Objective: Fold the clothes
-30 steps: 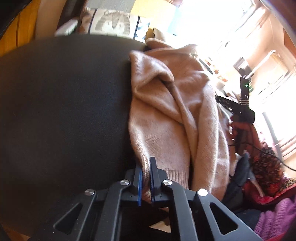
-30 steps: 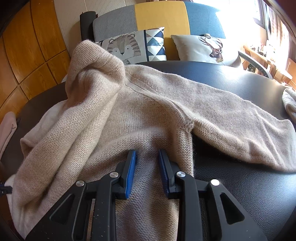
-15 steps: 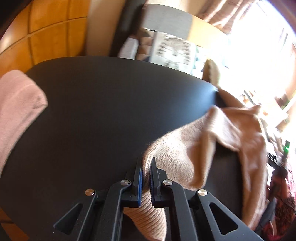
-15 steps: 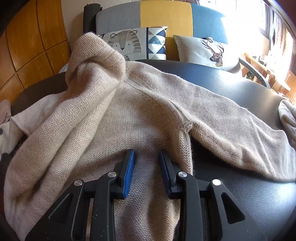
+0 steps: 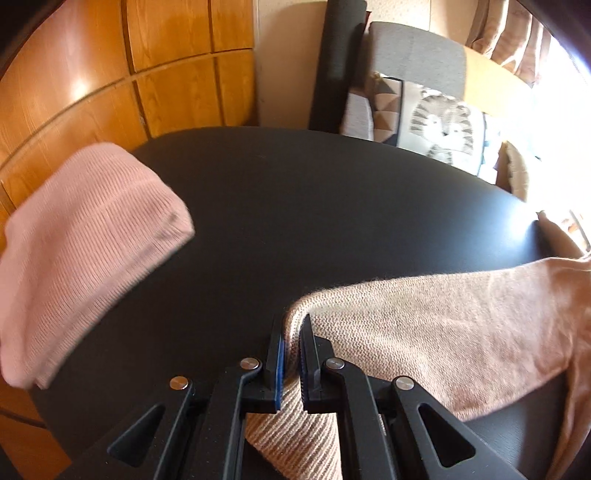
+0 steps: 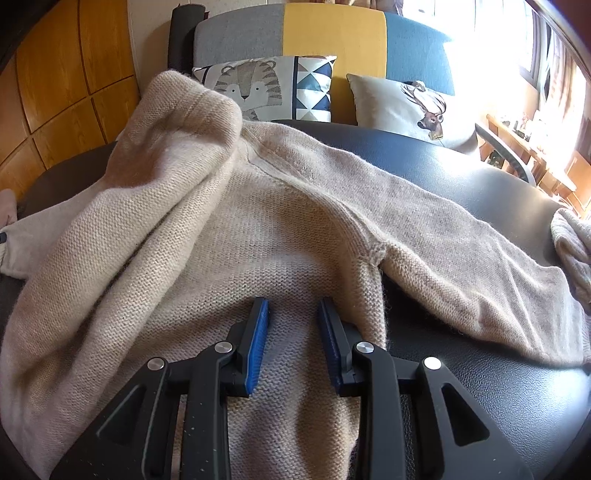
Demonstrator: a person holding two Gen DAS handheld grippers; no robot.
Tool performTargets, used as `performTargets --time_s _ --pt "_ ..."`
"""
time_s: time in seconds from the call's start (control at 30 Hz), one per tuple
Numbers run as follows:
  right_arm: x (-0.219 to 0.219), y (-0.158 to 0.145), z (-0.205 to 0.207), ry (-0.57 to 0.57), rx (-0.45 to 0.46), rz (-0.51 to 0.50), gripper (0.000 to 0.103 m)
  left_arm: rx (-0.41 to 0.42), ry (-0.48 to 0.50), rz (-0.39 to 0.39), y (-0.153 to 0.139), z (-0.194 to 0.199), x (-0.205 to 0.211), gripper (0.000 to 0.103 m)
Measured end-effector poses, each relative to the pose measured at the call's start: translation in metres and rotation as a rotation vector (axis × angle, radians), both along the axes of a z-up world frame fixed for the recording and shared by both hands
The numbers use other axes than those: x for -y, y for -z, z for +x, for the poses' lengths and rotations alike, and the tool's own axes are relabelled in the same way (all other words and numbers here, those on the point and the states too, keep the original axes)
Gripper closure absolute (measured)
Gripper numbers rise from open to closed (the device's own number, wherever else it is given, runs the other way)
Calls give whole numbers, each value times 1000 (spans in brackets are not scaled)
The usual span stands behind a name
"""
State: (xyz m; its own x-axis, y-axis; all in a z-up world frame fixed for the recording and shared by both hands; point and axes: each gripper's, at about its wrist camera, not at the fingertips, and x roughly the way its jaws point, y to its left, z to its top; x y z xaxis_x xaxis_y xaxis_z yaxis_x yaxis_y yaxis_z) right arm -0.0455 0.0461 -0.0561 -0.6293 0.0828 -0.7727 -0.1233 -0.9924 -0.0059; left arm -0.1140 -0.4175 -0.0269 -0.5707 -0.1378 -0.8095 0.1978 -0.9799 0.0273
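A fold of the beige knit sweater [image 5: 424,332] is pinched between the blue-padded fingers [image 5: 277,354] of the left gripper [image 5: 291,354], which are clamped tight on the fabric; the held sleeve is seen stretched from there toward the right edge of the round black table [image 5: 295,206]. The fingers [image 6: 258,343] of the right gripper [image 6: 293,345] are held apart, with knit lying beneath and between them; whether the pads touch the fabric cannot be told, and nothing is gripped. The sweater [image 6: 236,236] is spread over most of the table [image 6: 480,387], its collar bunched up toward the far edge and one sleeve laid out toward the right edge. A folded pink knit garment [image 5: 81,243] is seen at the left edge of the table, well apart from the left gripper. A second pale knit piece [image 6: 572,254] is seen at the right edge, just beside the sweater's cuff. Beyond the far edge, a sofa [image 6: 332,33] is shown with a tiger cushion [image 6: 251,86] and a deer cushion [image 6: 410,107], beside wooden wall panels [image 5: 110,74].
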Motion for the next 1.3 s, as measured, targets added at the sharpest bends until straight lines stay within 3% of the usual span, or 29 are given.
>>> performTargets --time_s 0.13,0.3,0.5,0.7,0.77,0.87,0.97,1.1,1.2,1.3 --pt "0 1 1 0 -2 -4 72 17 -54 -86 -5 -21 23 98" --pt "-1 2 1 0 -4 7 72 56 -140 -129 -7 -34 58 98" --pt "0 2 0 -1 -6 20 72 117 -241 -268 5 -41 88 97" --pt "-2 2 0 -2 -6 16 72 176 -313 -304 23 -34 102 94" --pt "-3 1 0 -2 -6 2 72 153 -323 -287 18 -30 98 94" --pt "-9 0 -1 -5 -4 -49 70 19 -321 -283 -7 -15 77 94" --pt "-16 -7 1 0 -17 -101 69 -108 -310 -245 -34 0 53 93" --pt "-27 -20 7 17 -46 -163 69 -211 -236 -122 -64 30 27 93" --pt "-31 -27 15 9 -35 -179 69 -222 -113 -101 -66 29 -16 93" --pt "-35 -33 28 20 -25 -181 62 -159 79 -35 -60 20 -62 92"
